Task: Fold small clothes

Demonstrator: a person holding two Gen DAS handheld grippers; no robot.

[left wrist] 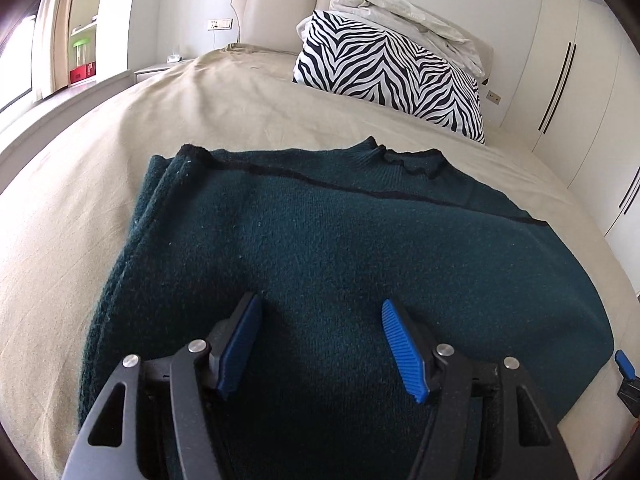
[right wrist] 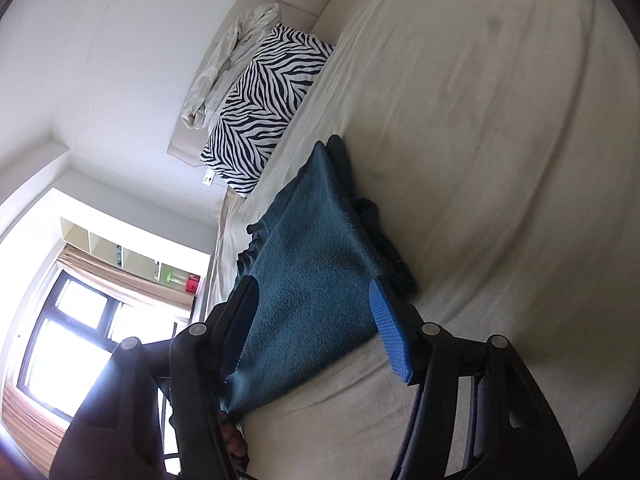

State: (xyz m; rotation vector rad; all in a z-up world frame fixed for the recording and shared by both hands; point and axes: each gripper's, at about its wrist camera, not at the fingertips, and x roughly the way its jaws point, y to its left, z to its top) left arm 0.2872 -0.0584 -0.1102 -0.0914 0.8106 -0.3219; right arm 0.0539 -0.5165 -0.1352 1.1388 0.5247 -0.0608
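A dark green knitted sweater [left wrist: 328, 248] lies spread flat on the beige bed sheet [left wrist: 240, 104], with a folded edge along its left side and the collar at the far end. My left gripper [left wrist: 320, 332] hovers over its near part, jaws open and empty. In the right wrist view the camera is rolled sideways. The same sweater [right wrist: 316, 264] shows there, one part lifted off the sheet [right wrist: 500, 140] and stretching between the blue pads. My right gripper [right wrist: 316, 316] has its jaws wide apart. A blue tip of it shows in the left wrist view [left wrist: 625, 364].
A zebra-striped pillow [left wrist: 392, 76] and a crumpled white cloth [left wrist: 408, 16] lie at the padded headboard [left wrist: 280, 8]. White wardrobe doors [left wrist: 580, 80] stand to the right of the bed. A window [right wrist: 72, 340] and shelves [left wrist: 84, 40] lie on the left side.
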